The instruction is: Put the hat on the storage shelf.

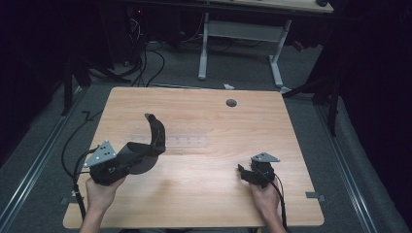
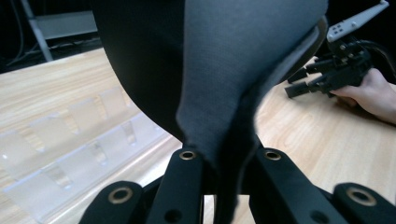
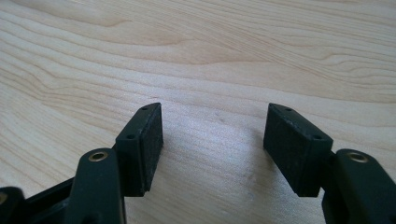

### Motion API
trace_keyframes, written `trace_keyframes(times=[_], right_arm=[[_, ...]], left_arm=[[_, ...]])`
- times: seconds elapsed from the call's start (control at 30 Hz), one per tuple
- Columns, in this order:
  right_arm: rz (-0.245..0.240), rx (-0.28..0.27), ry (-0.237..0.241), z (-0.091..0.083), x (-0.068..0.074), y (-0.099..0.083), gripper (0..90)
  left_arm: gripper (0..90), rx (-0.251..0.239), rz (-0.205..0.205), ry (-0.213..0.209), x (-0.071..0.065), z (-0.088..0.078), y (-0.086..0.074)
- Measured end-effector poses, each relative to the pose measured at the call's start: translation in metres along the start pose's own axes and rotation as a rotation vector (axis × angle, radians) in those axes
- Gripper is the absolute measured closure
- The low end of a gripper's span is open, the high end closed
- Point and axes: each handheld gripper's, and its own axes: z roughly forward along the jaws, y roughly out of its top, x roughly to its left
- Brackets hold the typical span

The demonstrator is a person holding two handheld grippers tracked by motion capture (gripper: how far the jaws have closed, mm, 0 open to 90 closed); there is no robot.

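My left gripper [image 1: 127, 156] [image 2: 224, 154] is shut on a dark, soft curved piece [image 1: 150, 141] [image 2: 219, 65], black outside and grey inside. It hangs above the left part of the wooden table [image 1: 204, 194], with one curved end arching up and away. The piece hides the left fingertips in the left gripper view. My right gripper [image 1: 245, 174] [image 3: 215, 135] rests low over the front right of the table, open, with bare wood between its pads [image 3: 147, 140]. It is also seen at the upper right of the left gripper view [image 2: 303, 81], held by a hand.
A clear plastic rack [image 1: 180, 142] [image 2: 70, 140] with several slots lies flat mid-table, just beyond the held piece. A round cable hole [image 1: 231, 103] sits near the far edge. Behind the table stand a white desk frame [image 1: 243, 34] and floor cables [image 1: 145, 63].
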Motion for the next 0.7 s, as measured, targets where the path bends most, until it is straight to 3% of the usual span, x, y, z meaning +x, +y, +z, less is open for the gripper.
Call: trace_keyframes(times=[0.47, 0.53, 0.7], right_arm=[[0.001, 0.0, 0.0, 0.0, 0.0, 0.0, 37.9], [0.0, 0.0, 0.0, 0.0, 0.0, 0.0, 37.9], [0.002, 0.002, 0.001, 0.0, 0.0, 0.0, 37.3]], left_arm=[[85.5, -0.05, 0.003, 0.057, 0.017, 0.013, 0.014], [85.5, -0.065, -0.013, 0.064, 0.02, 0.017, 0.016], [85.5, -0.064, 0.003, 0.079, 0.024, 0.023, 0.018]])
